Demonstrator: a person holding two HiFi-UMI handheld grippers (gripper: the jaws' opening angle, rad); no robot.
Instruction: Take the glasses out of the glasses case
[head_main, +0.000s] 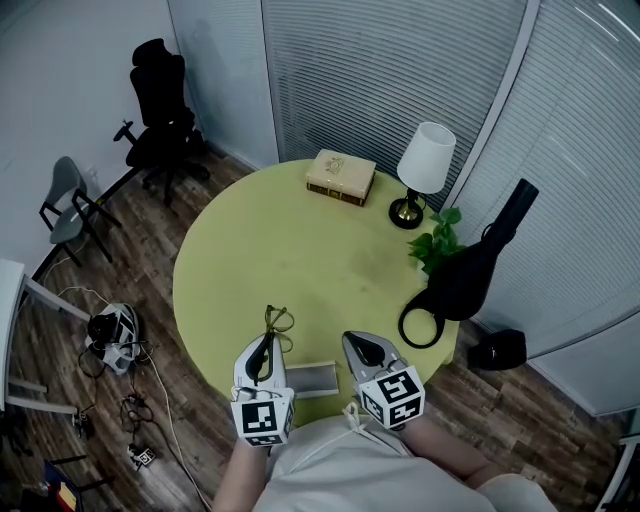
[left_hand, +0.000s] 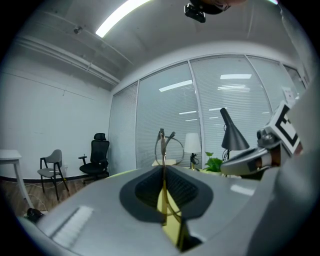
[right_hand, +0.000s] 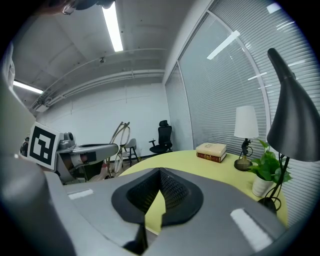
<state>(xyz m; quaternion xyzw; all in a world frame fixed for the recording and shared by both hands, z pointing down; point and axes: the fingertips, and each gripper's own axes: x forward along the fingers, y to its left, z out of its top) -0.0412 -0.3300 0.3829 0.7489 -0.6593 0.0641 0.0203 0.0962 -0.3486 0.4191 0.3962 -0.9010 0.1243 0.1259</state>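
Observation:
Thin gold-rimmed glasses (head_main: 280, 322) are held above the round yellow-green table (head_main: 250, 270), near its front edge. My left gripper (head_main: 269, 341) is shut on one of their temple arms. In the left gripper view the gold arm runs between the closed jaws (left_hand: 163, 169) and the lenses (left_hand: 166, 146) stand upright past the tips. The grey glasses case (head_main: 315, 378) lies on the table between the two grippers. My right gripper (head_main: 353, 342) sits just right of the case, shut with nothing in it (right_hand: 160, 174). The right gripper view shows the glasses (right_hand: 120, 141) held in the left gripper (right_hand: 90, 150).
At the far side of the table lie a tan book (head_main: 341, 177) and a white-shaded lamp (head_main: 422, 170). A small plant (head_main: 437, 245) and a black bag (head_main: 480, 265) are at the right edge. Chairs (head_main: 160, 120) and cables (head_main: 110, 330) are on the floor to the left.

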